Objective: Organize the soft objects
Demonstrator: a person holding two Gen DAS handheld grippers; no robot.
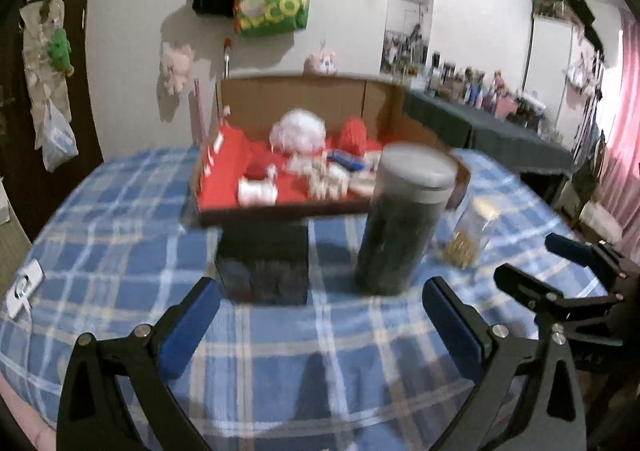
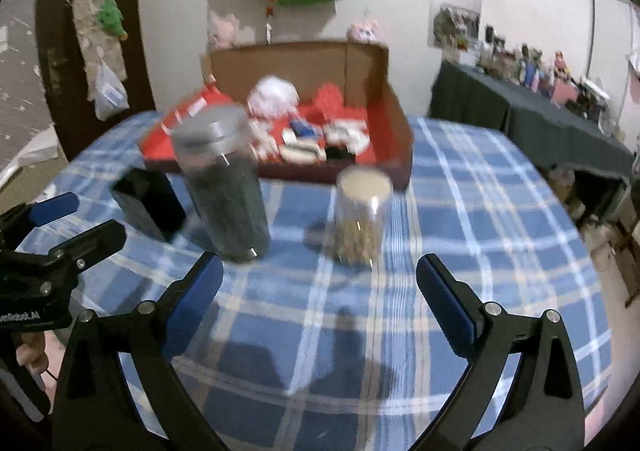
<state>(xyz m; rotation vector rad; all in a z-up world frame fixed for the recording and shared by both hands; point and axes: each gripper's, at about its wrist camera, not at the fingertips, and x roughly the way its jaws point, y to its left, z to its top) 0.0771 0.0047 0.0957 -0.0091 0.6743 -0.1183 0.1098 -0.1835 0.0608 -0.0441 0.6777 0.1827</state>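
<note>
Left wrist: dark jar [image 1: 404,223], black box [image 1: 264,263] before cardboard tray [image 1: 304,103]

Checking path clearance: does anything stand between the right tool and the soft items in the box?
Yes. The dark tall jar and the clear short jar stand on the tablecloth between the open right tool and the cardboard box.

Open checkered counter [image 2: 460,187] in front of the tall dark jar [image 2: 224,187], wide enough for either tool. Just right of the tall dark jar, a small clear jar [image 2: 362,215], a narrow gap between. Left of it, a black box [image 2: 150,203]. Behind it, blocking the far side, the cardboard box [image 2: 394,119].
</note>
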